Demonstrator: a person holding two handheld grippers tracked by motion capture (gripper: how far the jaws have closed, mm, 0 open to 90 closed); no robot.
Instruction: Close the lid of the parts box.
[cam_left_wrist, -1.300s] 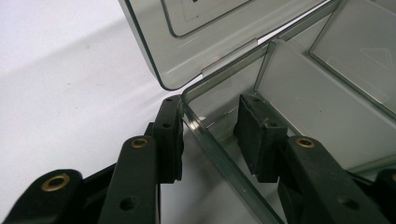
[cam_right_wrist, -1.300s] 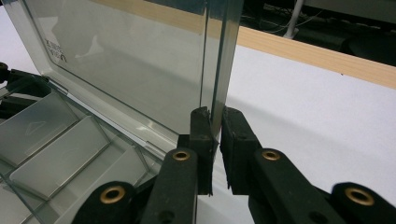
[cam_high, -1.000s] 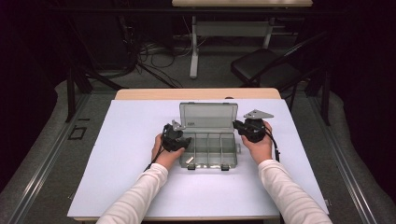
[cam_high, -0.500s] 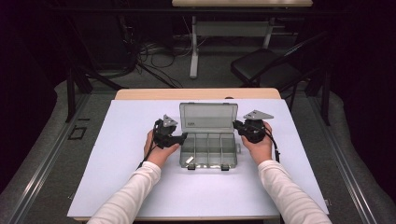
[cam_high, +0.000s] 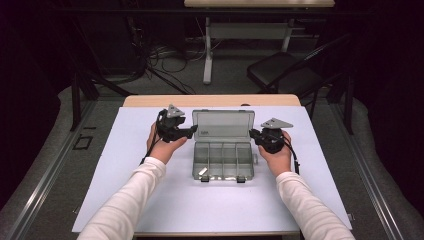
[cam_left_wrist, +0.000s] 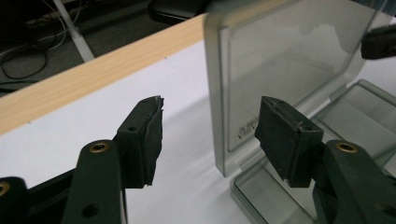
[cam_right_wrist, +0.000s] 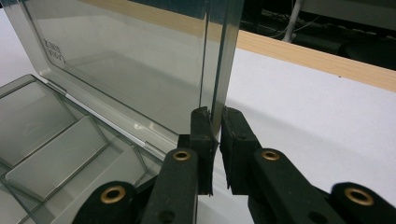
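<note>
On the white mat of the bench (cam_high: 125, 200), the left tongs (cam_high: 192, 131) hovered just beside the left edge of the clear box's upright lid (cam_high: 223, 123), their jaws spread and just then eased a little, with the lid's edge standing between the pads (cam_left_wrist: 144, 135) but touching neither. The compartment box (cam_high: 222, 160) itself sat in the middle of the mat, its tray open toward the near side and the lid rising from the far hinge. At the lid's right edge the right tongs (cam_high: 253, 134) were pressed together on the thin plastic, pinching it low, close to the hinge. The step in hand looked like moving the lid; doing it well probably meant keeping the right pinch steady and square to the panel so it would not twist, and bringing the left pads onto the edge evenly before swinging, letting the hinge guide the arc rather than forcing it. A small pale item (cam_high: 203, 172) lay in the near left compartment, too small to identify, and the front latches could hardly be made out.
</note>
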